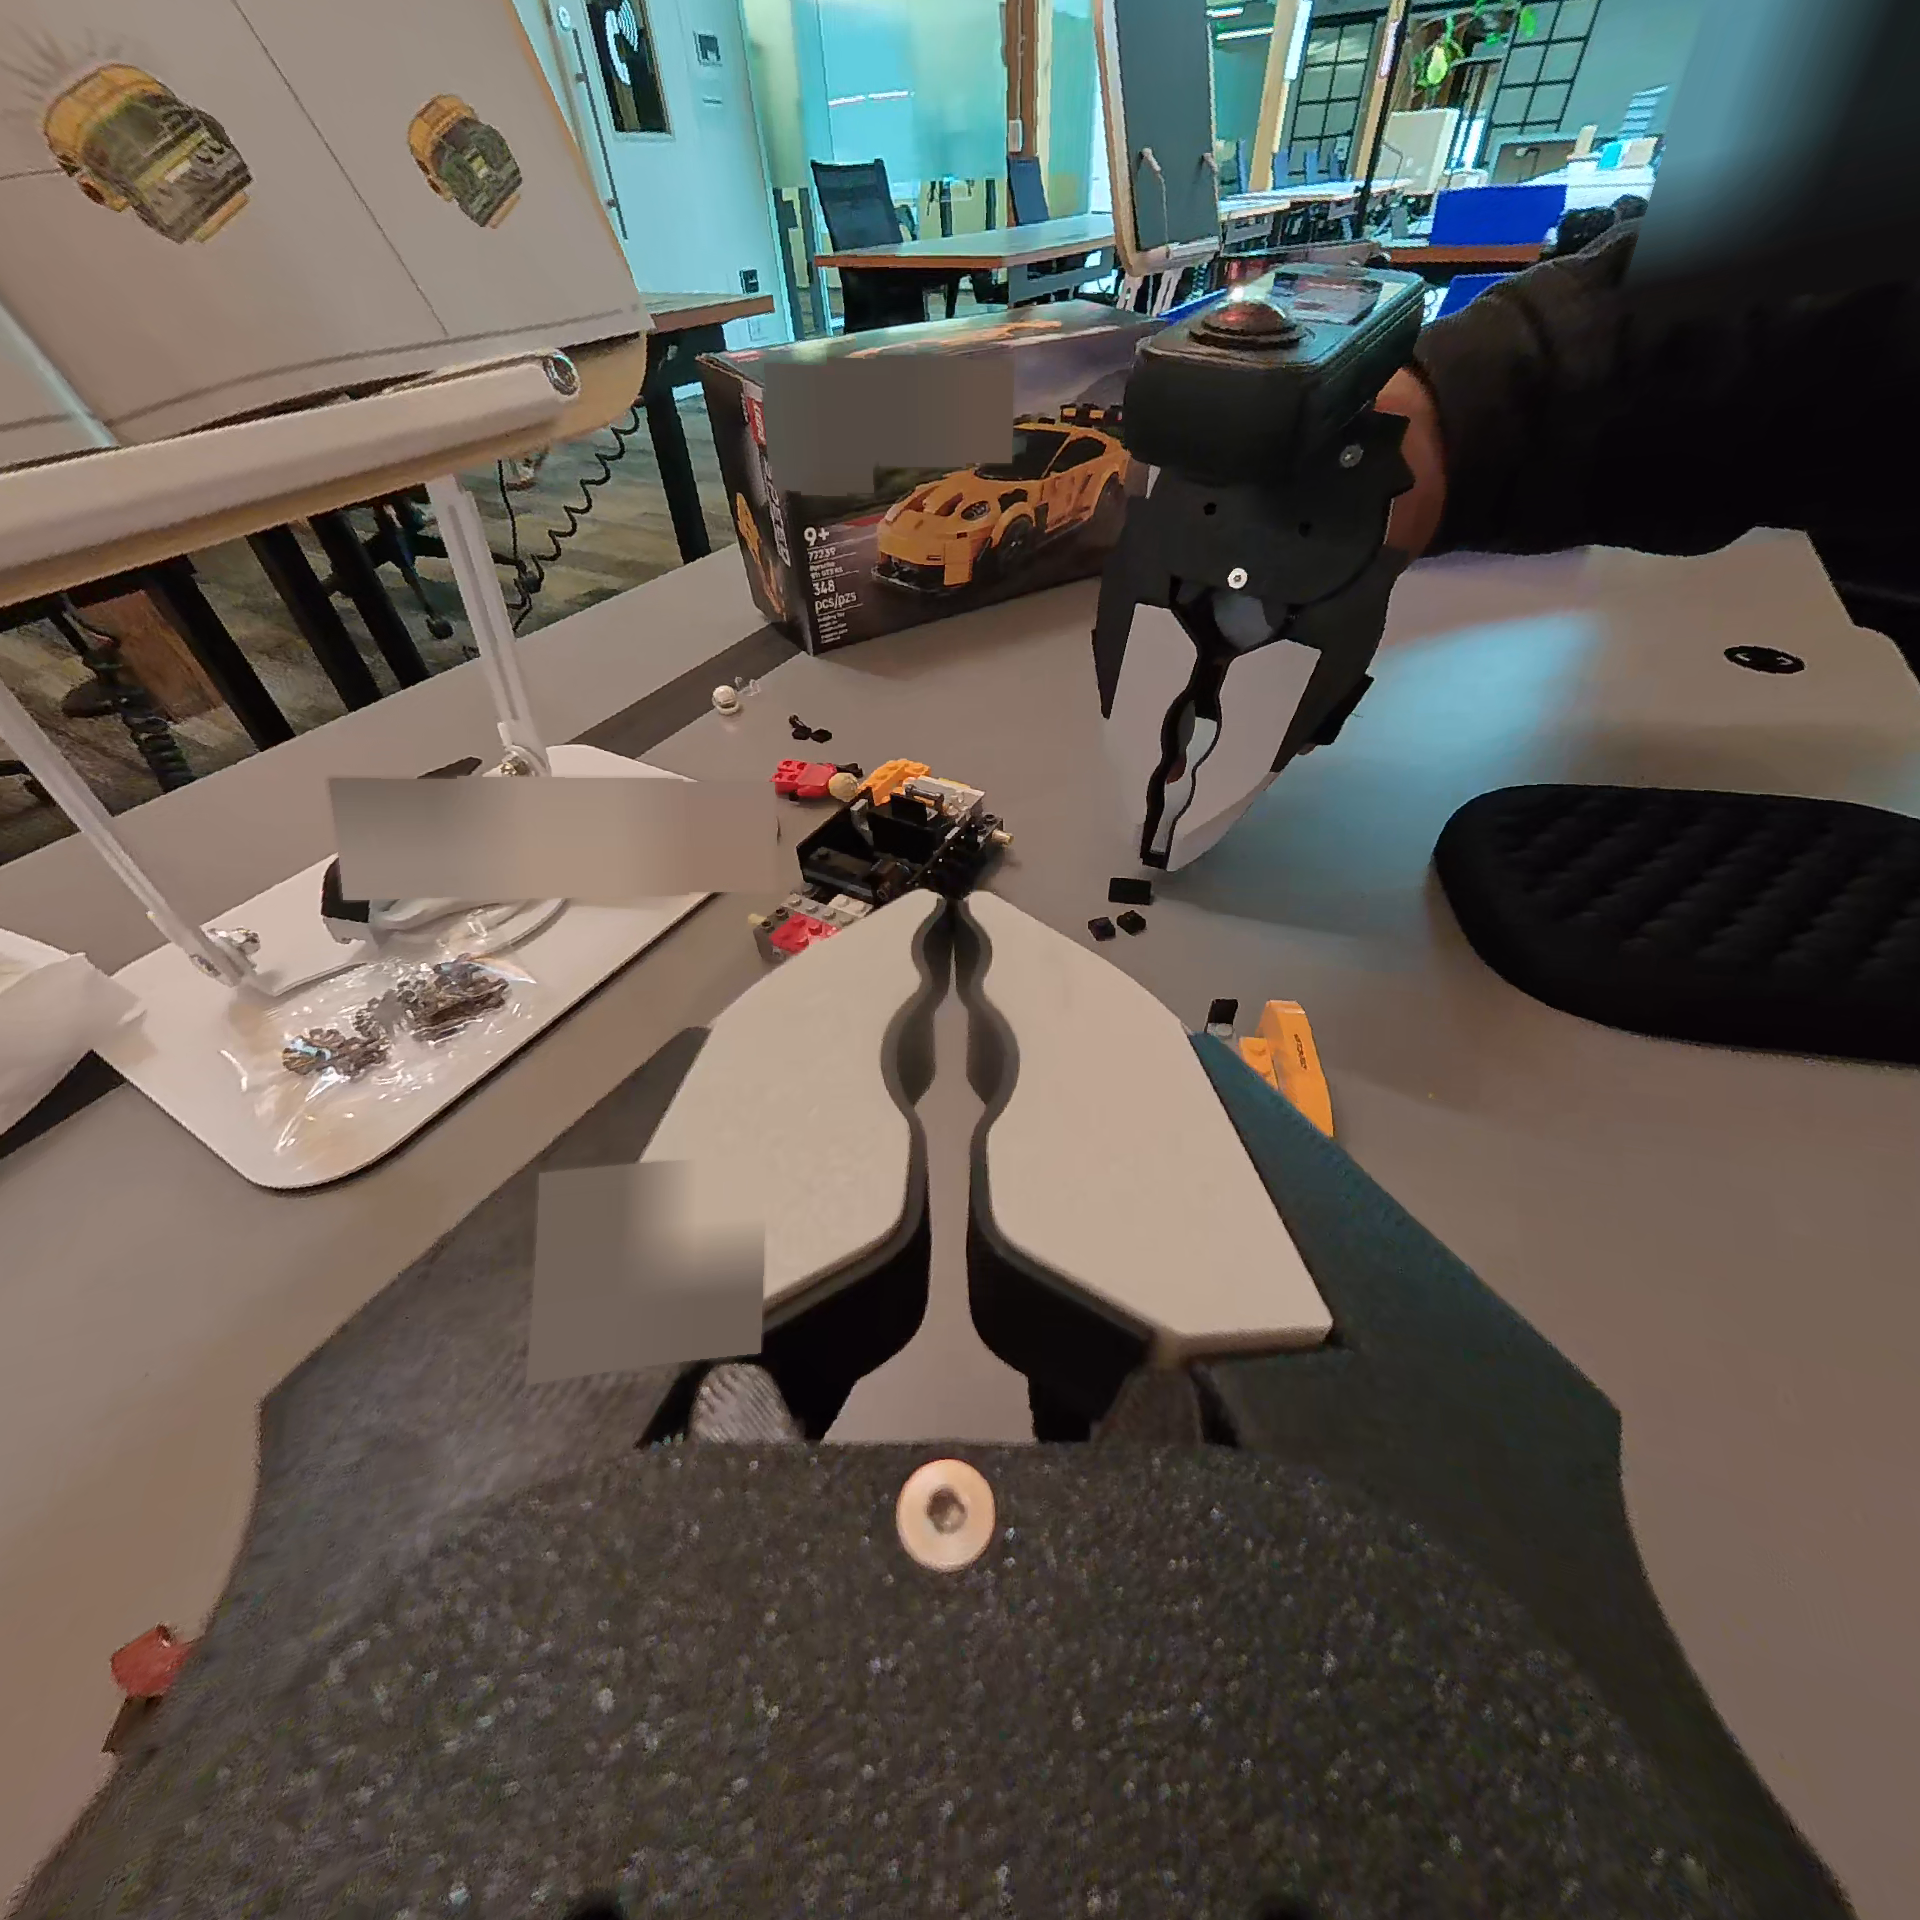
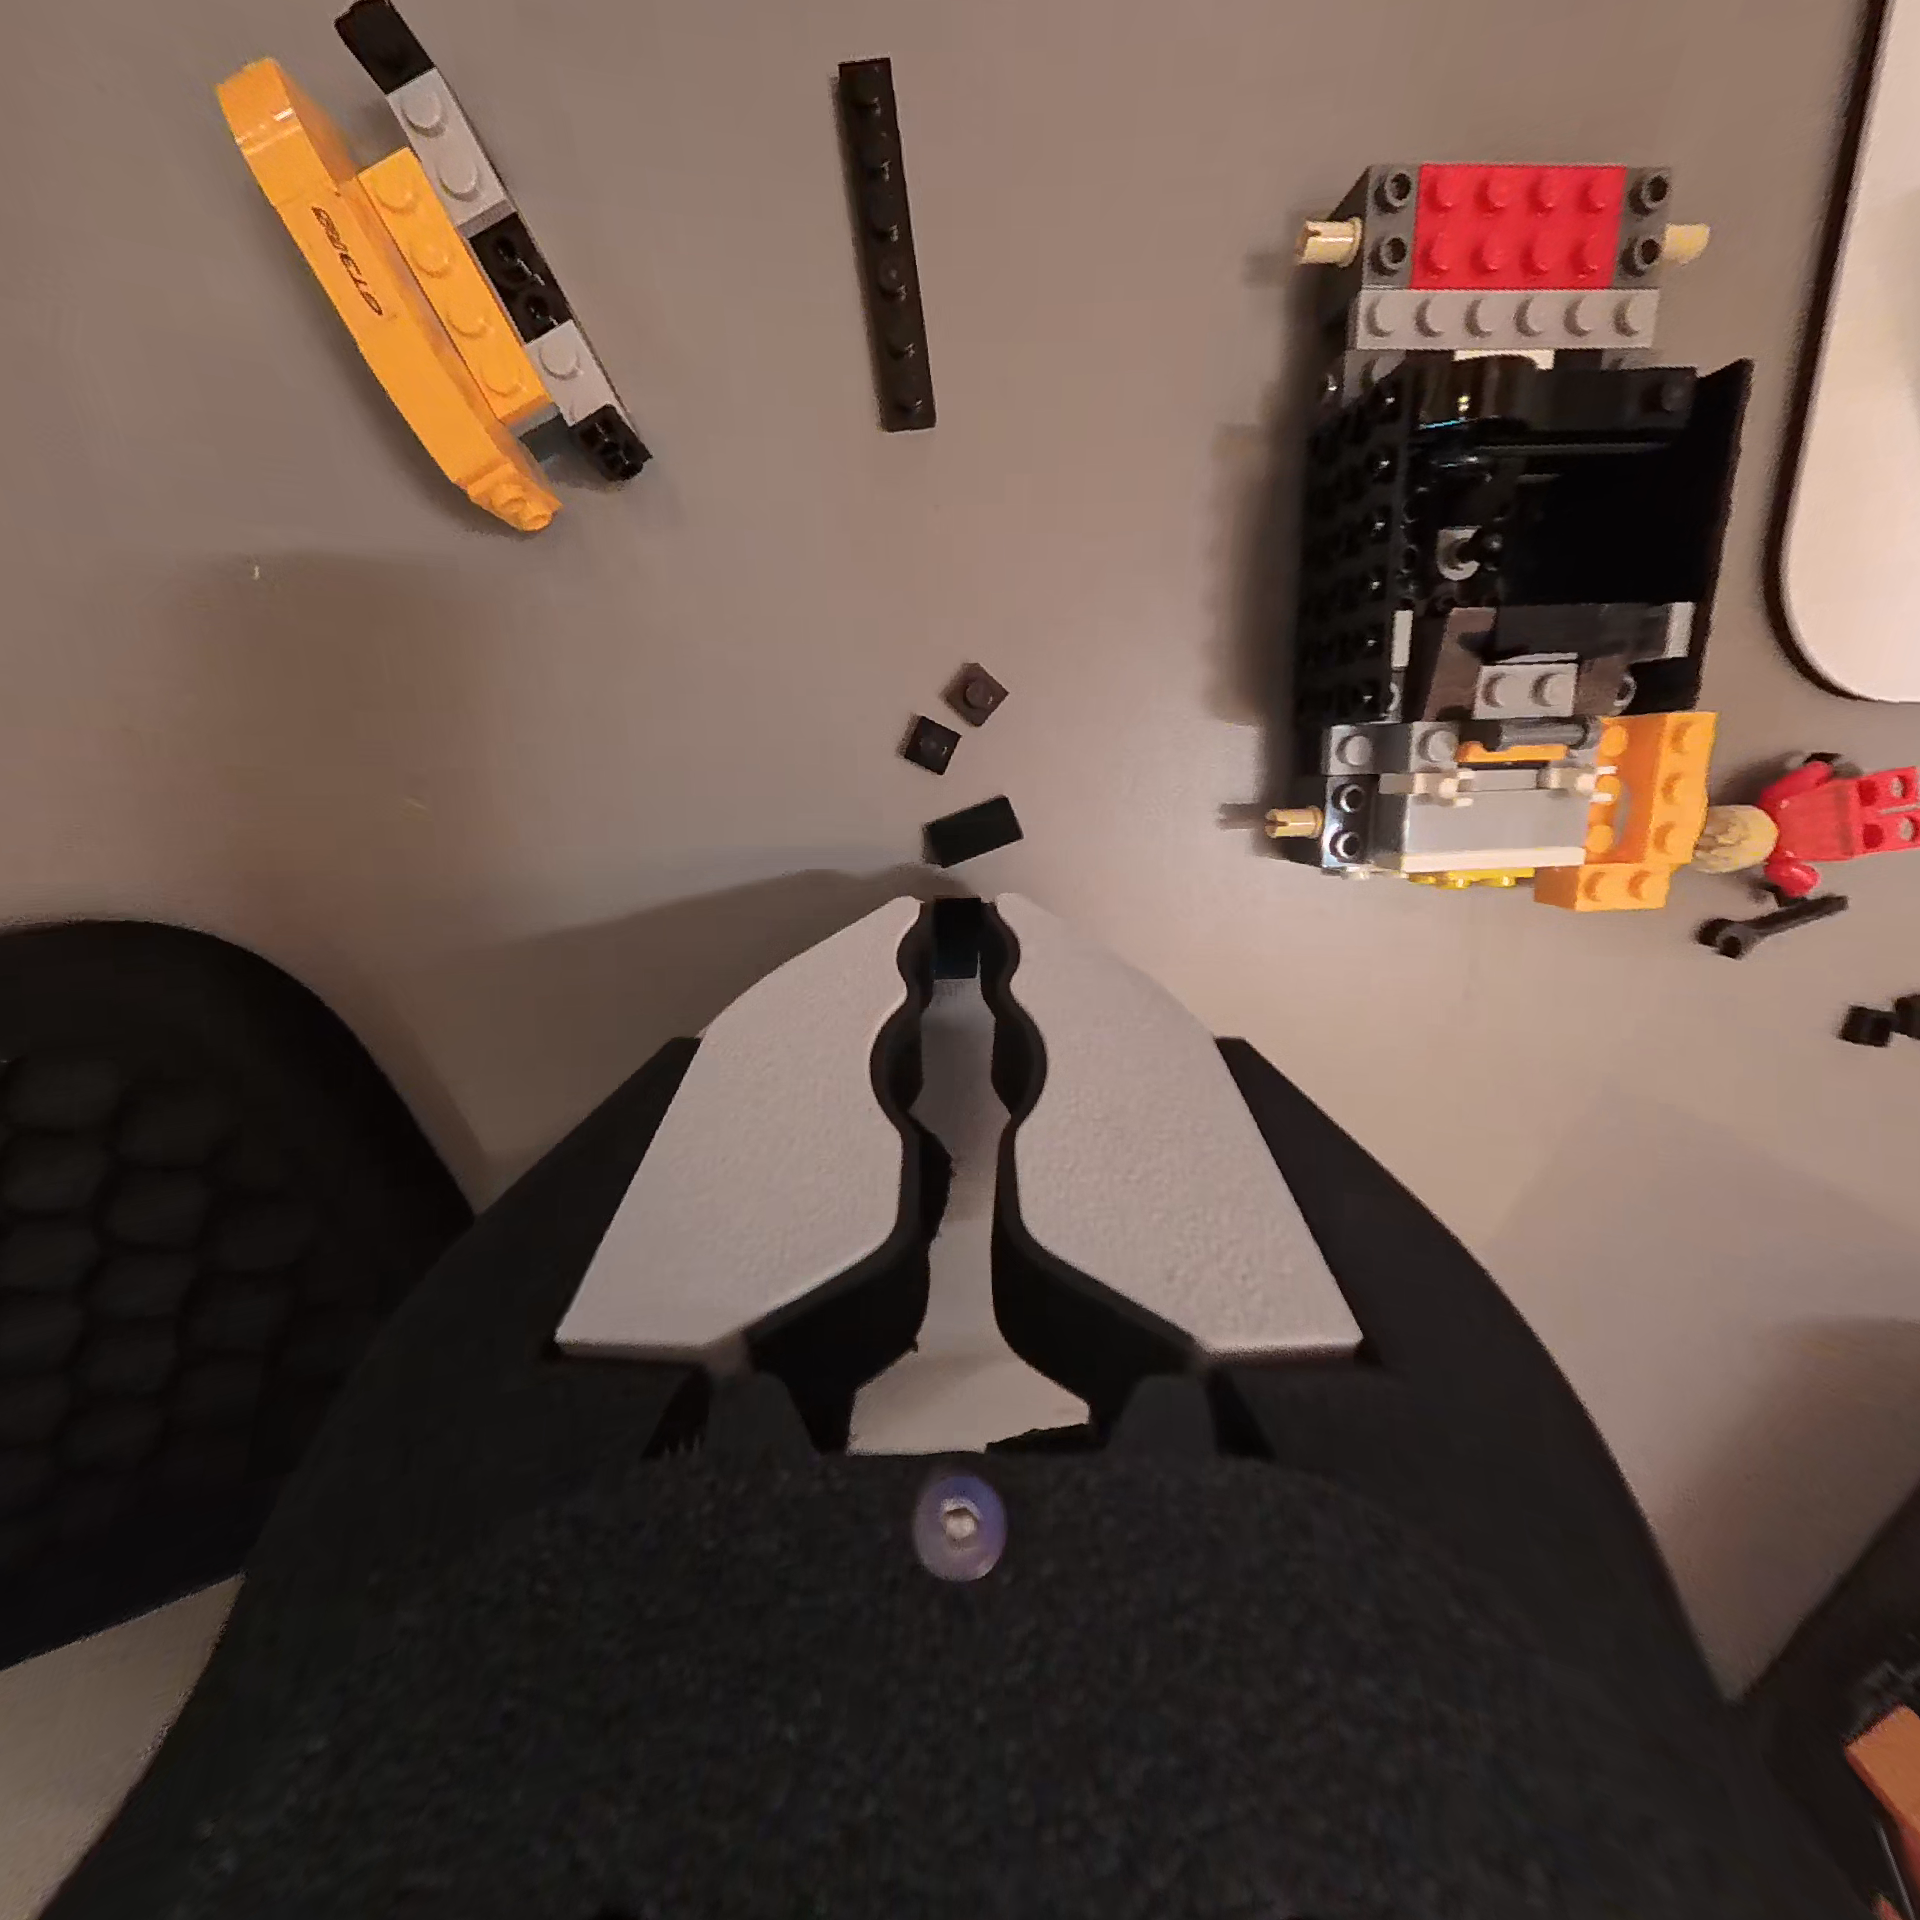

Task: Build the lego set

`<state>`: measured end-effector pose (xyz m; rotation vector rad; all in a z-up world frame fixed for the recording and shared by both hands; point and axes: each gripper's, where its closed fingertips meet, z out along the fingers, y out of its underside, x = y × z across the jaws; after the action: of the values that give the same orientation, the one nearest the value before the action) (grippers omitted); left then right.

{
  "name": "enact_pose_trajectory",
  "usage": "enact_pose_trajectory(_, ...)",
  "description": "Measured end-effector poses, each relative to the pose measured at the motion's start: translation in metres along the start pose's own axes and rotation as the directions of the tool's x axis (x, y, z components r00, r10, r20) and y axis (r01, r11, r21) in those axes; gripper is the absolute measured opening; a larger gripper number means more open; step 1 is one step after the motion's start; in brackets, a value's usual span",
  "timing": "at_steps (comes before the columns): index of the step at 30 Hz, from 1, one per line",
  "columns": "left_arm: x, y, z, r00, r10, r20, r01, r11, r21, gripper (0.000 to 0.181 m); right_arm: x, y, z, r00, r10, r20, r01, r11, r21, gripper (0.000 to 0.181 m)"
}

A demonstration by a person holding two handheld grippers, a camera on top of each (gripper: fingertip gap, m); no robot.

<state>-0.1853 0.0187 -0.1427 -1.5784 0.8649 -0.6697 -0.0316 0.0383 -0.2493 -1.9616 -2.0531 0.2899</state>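
In the right wrist view, bare table (image 2: pixel 675 623) lies open at 12 o'clock between the yellow side panel (image 2: pixel 416 301) at 11 and the chassis (image 2: pixel 1496 540) at 1, obstructed only by three small black pieces (image 2: pixel 971 829) directly ahead.

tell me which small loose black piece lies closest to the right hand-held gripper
The smooth black tile, just beyond the right hand-held gripper tips. The two square studded pieces lie farther off.

A small black lego piece (image 2: pixel 956 938) sits half hidden between the right gripper (image 2: pixel 958 914)'s grey fingertips; its shape cannot be told. Right of that gripper, the red minifigure (image 2: pixel 1839 821) and the white rounded stand base (image 2: pixel 1860 416) run off the frame edge. Ahead of the left gripper (image 1: pixel 951 914), its tips cover the near end of the black partly built car chassis (image 1: pixel 894 842). The clear plastic bag of small dark parts (image 1: pixel 400 1023) is too blurred to sort.
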Motion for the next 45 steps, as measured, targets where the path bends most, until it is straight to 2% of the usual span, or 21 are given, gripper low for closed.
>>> enact_pose_trajectory(11,-0.001,0.007,0.003,1.000,-0.009,-0.008,0.009,1.000,-0.020,0.000,-0.003,0.005,0.005,1.000,-0.011,0.023,0.011,1.000,-0.011,0.011)
enact_pose_trajectory(17,-0.008,0.004,0.000,1.000,-0.005,0.028,0.005,1.000,-0.012,0.000,-0.002,0.001,-0.008,1.000,0.006,0.000,-0.006,0.999,0.043,0.019)
enact_pose_trajectory(20,-0.025,-0.012,-0.016,0.994,-0.003,0.110,0.003,1.000,0.000,0.000,0.002,-0.011,-0.025,0.997,0.063,-0.051,-0.054,0.984,0.170,0.020)
enact_pose_trajectory(23,-0.057,-0.043,-0.051,0.967,0.031,0.254,-0.029,1.000,-0.010,0.000,0.005,-0.030,-0.050,0.977,0.184,-0.103,-0.132,0.914,0.383,0.020)
enact_pose_trajectory(26,-0.092,-0.060,-0.089,0.930,0.074,0.361,-0.037,0.993,-0.109,0.000,0.001,-0.045,-0.066,0.947,0.302,-0.106,-0.190,0.798,0.571,0.019)
enact_pose_trajectory(28,-0.114,-0.055,-0.104,0.924,0.099,0.371,-0.005,0.969,-0.245,0.000,-0.003,-0.052,-0.070,0.930,0.353,-0.104,-0.206,0.732,0.650,0.019)
enact_pose_trajectory(30,-0.127,-0.041,-0.109,0.947,0.100,0.306,0.030,0.919,-0.393,0.000,-0.009,-0.059,-0.073,0.916,0.393,-0.077,-0.224,0.663,0.715,0.019)
enact_pose_trajectory(33,-0.136,0.001,-0.108,0.984,0.097,0.148,0.023,0.761,-0.649,0.000,-0.012,-0.062,-0.076,0.900,0.430,-0.065,-0.226,0.590,0.775,0.018)
enact_pose_trajectory(36,-0.134,0.041,-0.103,0.998,0.059,-0.019,-0.050,0.592,-0.804,0.000,-0.011,-0.060,-0.077,0.892,0.449,-0.049,-0.230,0.544,0.807,0.017)
enact_pose_trajectory(38,-0.134,0.061,-0.099,0.992,0.070,-0.103,-0.124,0.490,-0.863,0.001,-0.009,-0.058,-0.079,0.889,0.456,-0.035,-0.239,0.528,0.815,0.016)
enact_pose_trajectory(40,-0.132,0.077,-0.097,0.984,0.054,-0.169,-0.177,0.393,-0.902,0.009,-0.008,-0.056,-0.083,0.886,0.462,-0.036,-0.237,0.518,0.822,0.015)
enact_pose_trajectory(45,-0.128,0.111,-0.088,0.955,0.027,-0.296,-0.293,0.252,-0.922,0.015,-0.007,-0.054,-0.082,0.886,0.463,-0.028,-0.239,0.508,0.828,0.015)
